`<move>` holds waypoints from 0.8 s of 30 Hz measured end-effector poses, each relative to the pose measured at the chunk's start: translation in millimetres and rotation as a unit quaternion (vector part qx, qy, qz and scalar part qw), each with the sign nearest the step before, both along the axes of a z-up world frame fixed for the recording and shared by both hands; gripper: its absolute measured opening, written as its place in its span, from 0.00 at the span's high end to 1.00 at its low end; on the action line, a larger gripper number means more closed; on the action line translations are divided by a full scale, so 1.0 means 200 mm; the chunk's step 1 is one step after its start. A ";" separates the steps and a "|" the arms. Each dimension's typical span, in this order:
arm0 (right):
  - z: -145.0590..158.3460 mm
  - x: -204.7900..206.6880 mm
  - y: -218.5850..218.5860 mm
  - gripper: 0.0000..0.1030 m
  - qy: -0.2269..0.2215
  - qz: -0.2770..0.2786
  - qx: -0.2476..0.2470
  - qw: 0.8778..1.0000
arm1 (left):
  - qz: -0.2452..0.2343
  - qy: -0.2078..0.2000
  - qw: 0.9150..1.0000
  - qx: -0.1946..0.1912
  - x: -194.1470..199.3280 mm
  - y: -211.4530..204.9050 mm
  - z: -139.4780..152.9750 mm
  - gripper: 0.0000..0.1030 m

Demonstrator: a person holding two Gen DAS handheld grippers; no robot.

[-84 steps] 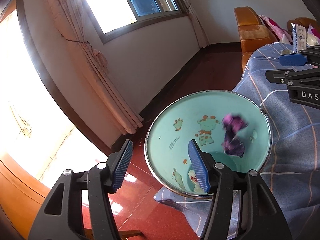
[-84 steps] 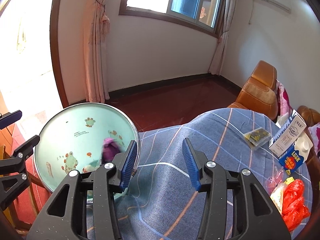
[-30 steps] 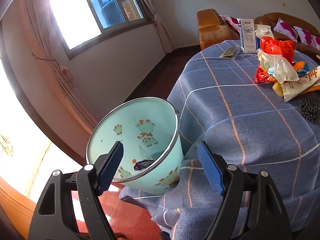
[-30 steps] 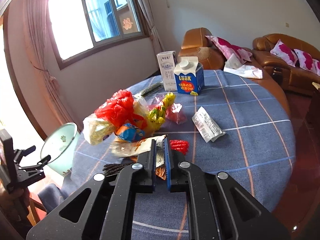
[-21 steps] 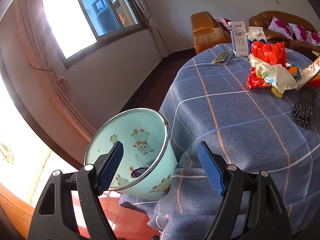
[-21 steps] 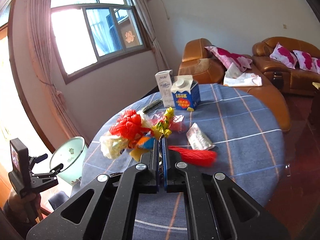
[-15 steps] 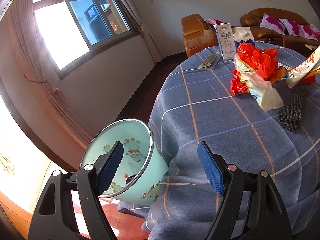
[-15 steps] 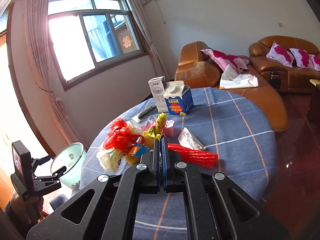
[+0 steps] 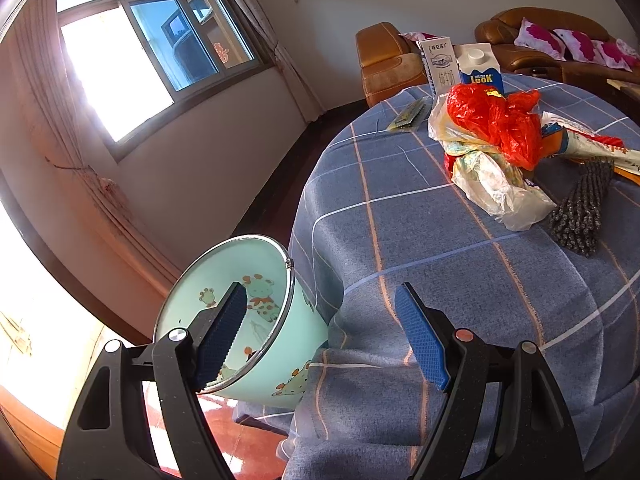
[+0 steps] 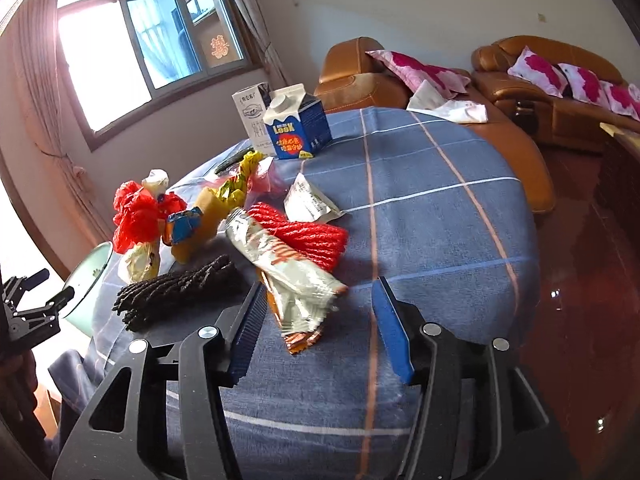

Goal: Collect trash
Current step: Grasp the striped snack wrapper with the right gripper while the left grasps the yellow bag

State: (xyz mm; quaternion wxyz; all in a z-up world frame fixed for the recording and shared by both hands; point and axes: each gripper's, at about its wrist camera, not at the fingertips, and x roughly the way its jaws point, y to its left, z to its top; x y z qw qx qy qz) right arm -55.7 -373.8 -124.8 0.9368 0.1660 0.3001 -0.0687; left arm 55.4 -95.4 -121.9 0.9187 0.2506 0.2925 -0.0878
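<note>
Since the earlier frames the right gripper [image 10: 316, 328] had come down toward the table and its jaws, pressed together half a second before, had just been opening; they now stood about half apart, with the near end of a silver snack wrapper [image 10: 288, 272] between them but not pinched. The left gripper [image 9: 320, 336] had swung from the bin toward the table; it was wide open and held nothing.

To do this pick well, I judge the right gripper should go a little lower and forward, so the pads meet the crumpled end of the wrapper and not the cloth. It should close only when the wrapper is centred, because the thin foil may slide. The red knitted bundle [image 10: 308, 236], touching the wrapper at 12 o'clock, and the dark knitted bundle [image 10: 176, 292], at 9 o'clock, should stay outside the jaws.

The trash lay on a round table under a blue checked tablecloth [image 10: 432, 216]. A red plastic bag [image 10: 136, 216] and yellow wrappers [image 10: 236, 184] were at 10 o'clock, a white receipt-like packet [image 10: 310, 200] at 12, and a blue milk carton [image 10: 298, 128] with a white carton [image 10: 250, 114] farther at 12. The mint-green bin [image 9: 240, 312] stood on the floor, just beside the table edge, at 9 o'clock from the right gripper. Beyond were a window [image 10: 148, 40], curtains and brown sofas [image 10: 532, 80] with pink cushions.
</note>
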 end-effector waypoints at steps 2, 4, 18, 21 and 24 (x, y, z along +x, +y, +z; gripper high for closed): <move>-0.01 0.05 0.02 0.47 0.013 0.011 0.000 1.000 | -0.003 0.003 1.000 0.001 0.00 -0.01 -0.01 0.27; -0.04 0.09 0.03 0.64 0.022 0.014 -0.001 1.000 | -0.006 0.004 1.000 0.002 0.00 -0.03 -0.02 0.27; 0.14 -0.04 -0.01 0.91 -0.079 0.030 0.014 0.996 | -0.039 0.002 0.999 -0.032 0.00 -0.23 0.06 0.27; 0.15 -0.04 -0.03 0.91 -0.081 -0.006 -0.030 0.996 | -0.052 0.004 0.998 -0.042 0.03 -0.35 0.08 0.26; 0.13 -0.04 -0.05 0.91 -0.077 -0.025 -0.044 0.996 | -0.067 0.014 0.997 -0.045 0.04 -0.46 0.07 0.22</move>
